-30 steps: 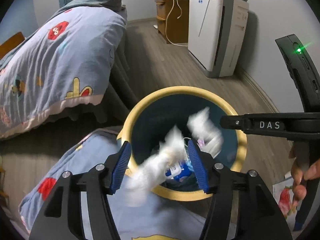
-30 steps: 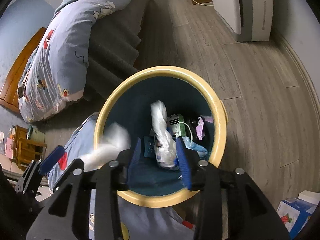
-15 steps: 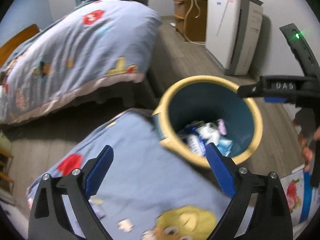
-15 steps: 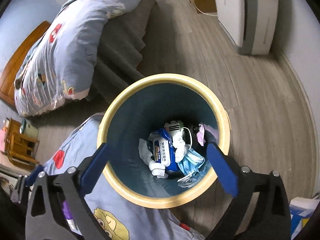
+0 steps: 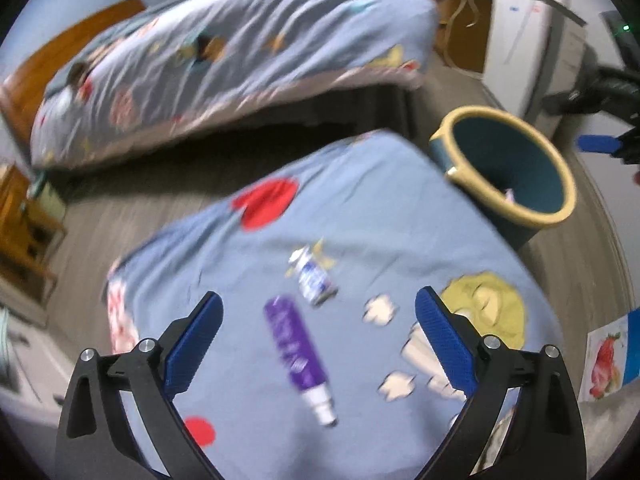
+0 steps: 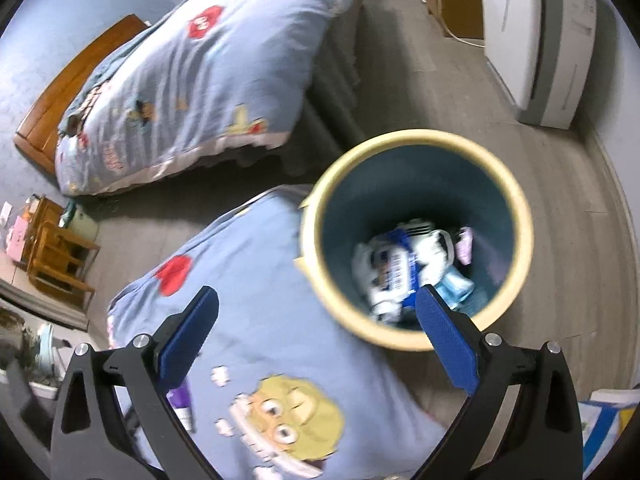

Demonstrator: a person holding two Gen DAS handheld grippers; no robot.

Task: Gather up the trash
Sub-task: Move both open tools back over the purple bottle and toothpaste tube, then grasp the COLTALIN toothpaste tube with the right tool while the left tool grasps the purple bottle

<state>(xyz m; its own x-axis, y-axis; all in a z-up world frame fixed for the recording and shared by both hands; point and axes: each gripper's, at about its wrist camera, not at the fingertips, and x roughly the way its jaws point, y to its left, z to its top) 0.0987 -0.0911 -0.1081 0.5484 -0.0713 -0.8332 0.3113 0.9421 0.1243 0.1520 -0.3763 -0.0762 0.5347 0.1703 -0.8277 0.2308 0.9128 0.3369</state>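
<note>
My left gripper point(image 5: 318, 336) is open and empty above a blue cartoon blanket point(image 5: 360, 216). A purple tube point(image 5: 298, 354) and a small blue-and-white bottle point(image 5: 314, 280) lie on the blanket between and just beyond its fingers. The yellow-rimmed teal bin point(image 5: 508, 164) stands at the blanket's far right corner. My right gripper point(image 6: 316, 336) is open and empty over the blanket's edge point(image 6: 256, 280), with the bin point(image 6: 416, 236) just ahead. Several pieces of trash point(image 6: 408, 268) lie in the bin. The purple tube point(image 6: 182, 400) peeks out by the right gripper's left finger.
A bed with a blue quilt point(image 5: 224, 52) lies beyond the blanket. A white appliance point(image 6: 536, 36) stands by the right wall. Wooden furniture point(image 6: 56, 256) sits at the left. A strawberry-printed box point(image 5: 608, 354) is on the floor at the right.
Both grippers opened and dropped white trash into the bin, then pulled back. The left view has swung left and down onto the blanket with the tube and bottle.
</note>
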